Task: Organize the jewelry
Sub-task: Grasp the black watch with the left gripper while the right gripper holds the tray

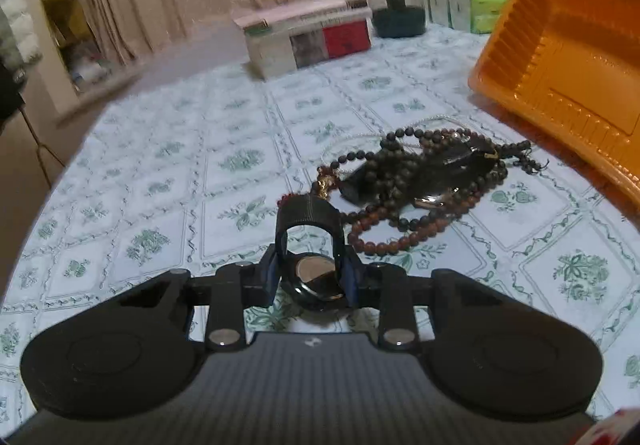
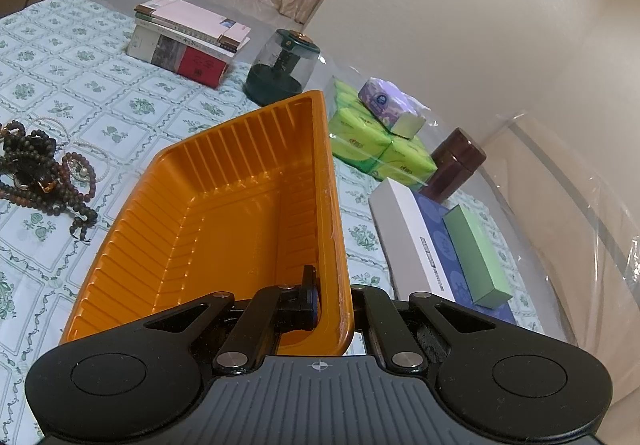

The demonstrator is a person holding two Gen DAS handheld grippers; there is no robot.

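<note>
- The left gripper (image 1: 311, 279) is closed in narrow around a black wristwatch (image 1: 314, 277), with the round case pinched between the two blue-lined pads (image 1: 270, 277).
- The watch's strap is seen looping up and forward above the fingers, and its shiny back or face is turned up toward the camera; which one it is can't really be told.
- The watch is held just in front of the jewelry pile (image 1: 420, 175), which is left on the green-flowered tablecloth (image 1: 160, 165).
- That pile is made up of dark bead strings, reddish-brown bead strings and a thin pale chain, all tangled together, with some shiny bits mixed in that can't be made out.
- The right gripper (image 2: 326, 305) is clamped tight on the near rim of the orange plastic tray (image 2: 224, 205); one finger is seen inside the tray wall, the other is hidden behind it.
- The tray is shown tilted in the left view, lifted on one side, just to the right of the pile.
- Further back on the table, a stack of books (image 1: 308, 33), a dark green jar-like thing (image 1: 398, 7) and packs of tissues (image 1: 468, 1) are seen, well apart from the jewelry.
</note>
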